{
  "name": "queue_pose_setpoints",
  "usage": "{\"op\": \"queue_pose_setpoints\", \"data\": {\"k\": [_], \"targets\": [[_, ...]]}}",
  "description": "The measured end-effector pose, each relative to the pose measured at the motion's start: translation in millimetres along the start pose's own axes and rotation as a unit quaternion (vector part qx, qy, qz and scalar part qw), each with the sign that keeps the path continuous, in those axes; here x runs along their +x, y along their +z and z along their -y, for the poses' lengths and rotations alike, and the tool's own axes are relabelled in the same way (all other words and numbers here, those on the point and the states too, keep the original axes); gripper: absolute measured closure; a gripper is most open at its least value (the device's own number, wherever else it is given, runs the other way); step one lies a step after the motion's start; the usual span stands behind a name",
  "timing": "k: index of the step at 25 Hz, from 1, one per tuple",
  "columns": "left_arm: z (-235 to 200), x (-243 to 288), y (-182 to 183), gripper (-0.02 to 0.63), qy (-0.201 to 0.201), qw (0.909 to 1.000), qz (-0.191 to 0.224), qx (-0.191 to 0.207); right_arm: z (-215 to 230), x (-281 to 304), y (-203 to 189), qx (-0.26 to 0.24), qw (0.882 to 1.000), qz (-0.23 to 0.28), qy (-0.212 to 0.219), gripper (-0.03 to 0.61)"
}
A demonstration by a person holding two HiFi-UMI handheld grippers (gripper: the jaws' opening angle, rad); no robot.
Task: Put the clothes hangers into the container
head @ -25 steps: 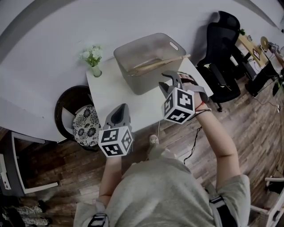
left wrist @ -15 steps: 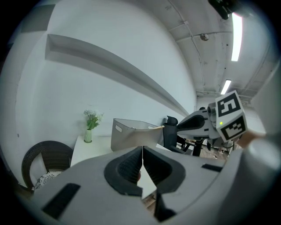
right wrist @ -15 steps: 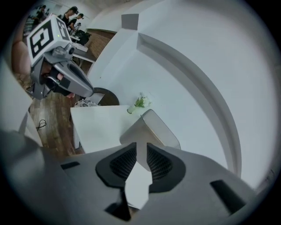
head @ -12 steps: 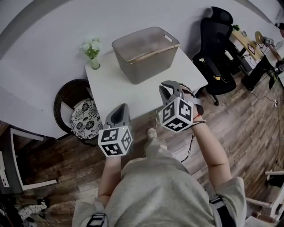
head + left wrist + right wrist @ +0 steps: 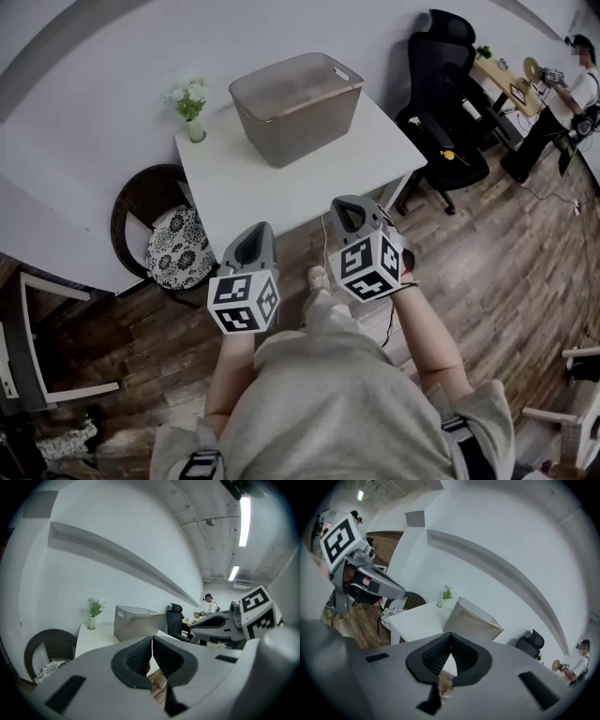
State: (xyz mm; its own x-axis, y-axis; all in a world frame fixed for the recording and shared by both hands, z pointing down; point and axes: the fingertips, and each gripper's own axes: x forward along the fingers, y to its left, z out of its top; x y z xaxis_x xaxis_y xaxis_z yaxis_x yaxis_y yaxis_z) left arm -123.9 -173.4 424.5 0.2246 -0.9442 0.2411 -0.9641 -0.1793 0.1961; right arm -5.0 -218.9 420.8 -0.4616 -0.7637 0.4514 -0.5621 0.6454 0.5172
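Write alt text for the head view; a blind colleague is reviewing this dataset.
From above, a person holds the left gripper and right gripper, both shut and empty, at the near edge of a white table. A grey container and a vase of flowers stand on it; a round chair sits to its left, a black office chair to its right.

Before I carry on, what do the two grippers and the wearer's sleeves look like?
The left gripper and right gripper: grey moulded shells, dark ribbed pads, each bearing a white cube with black square markers. Grey short-sleeved T-shirt.
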Motion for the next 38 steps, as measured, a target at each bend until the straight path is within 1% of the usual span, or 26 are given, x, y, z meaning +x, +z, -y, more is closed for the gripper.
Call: {"op": "queue_pose_setpoints", "data": {"k": [6,11,17,22,38], "targets": [[7,-18,-7,0.604,-0.012,0.9999,0.000,0.006,-27,-23,-11,0.068,0.997,0.017,-0.010,0.575],[6,-28,-10,0.604,-0.019,0.9998,0.001,0.007,-43,-31,-16,0.123,0.992,0.035,-0.019,0.575],[4,-33,-14,0.604,-0.024,0.9997,0.000,0.005,-47,-36,-24,0.179,0.982,0.053,-0.032,0.577],[-2,-31,-13,0.604,-0.026,0.9997,-0.001,0.001,-44,-34,-25,0.187,0.980,0.049,-0.034,0.577],[-3,-19,-19,0.604,-0.029,0.9995,-0.012,-0.009,-38,-31,-18,0.210,0.974,0.078,-0.027,0.578]]}}
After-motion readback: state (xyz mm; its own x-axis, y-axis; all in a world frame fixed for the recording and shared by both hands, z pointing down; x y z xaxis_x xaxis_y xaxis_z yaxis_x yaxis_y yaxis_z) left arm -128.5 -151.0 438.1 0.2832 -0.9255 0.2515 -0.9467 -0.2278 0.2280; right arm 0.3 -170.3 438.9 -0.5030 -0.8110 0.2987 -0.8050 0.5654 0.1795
